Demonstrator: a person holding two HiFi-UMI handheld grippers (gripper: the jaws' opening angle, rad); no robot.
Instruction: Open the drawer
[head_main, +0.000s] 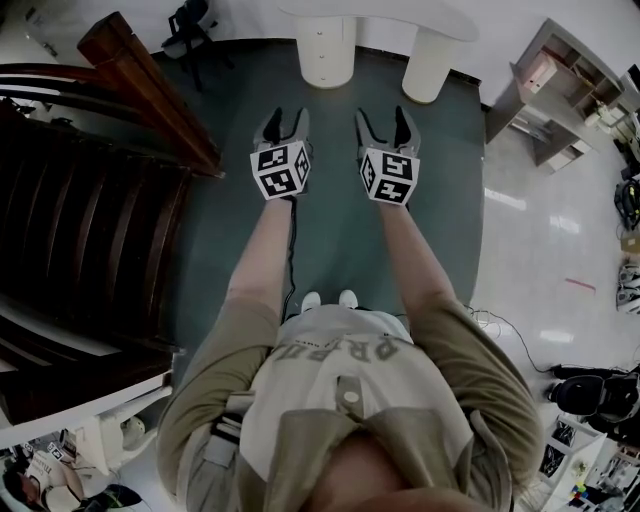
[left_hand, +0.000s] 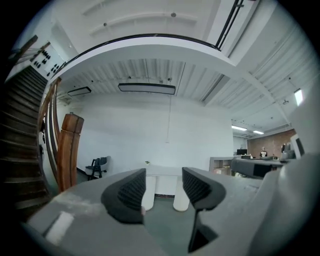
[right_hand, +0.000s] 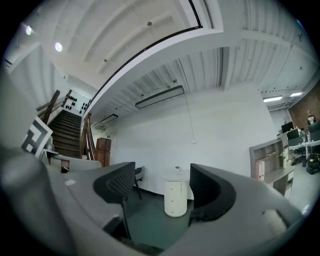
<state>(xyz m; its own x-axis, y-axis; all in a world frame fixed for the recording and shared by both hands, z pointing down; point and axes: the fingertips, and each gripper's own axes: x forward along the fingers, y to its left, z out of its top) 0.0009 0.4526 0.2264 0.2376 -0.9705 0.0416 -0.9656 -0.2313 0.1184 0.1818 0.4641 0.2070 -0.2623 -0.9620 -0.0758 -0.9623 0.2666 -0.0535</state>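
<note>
You are holding the left claw (head_main: 286, 118) and right claw (head_main: 383, 118) spread and empty, with the drawer unit (head_main: 325, 52) standing well apart at twelve o'clock beneath the white table (head_main: 385, 20), so you are risking a misaligned approach glancing off a drawer front rather than catching it.

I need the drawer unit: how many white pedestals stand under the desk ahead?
2. The drawer unit stands on the left in the head view, and a plain pedestal stands to its right. The desktop may hide others behind.
</note>
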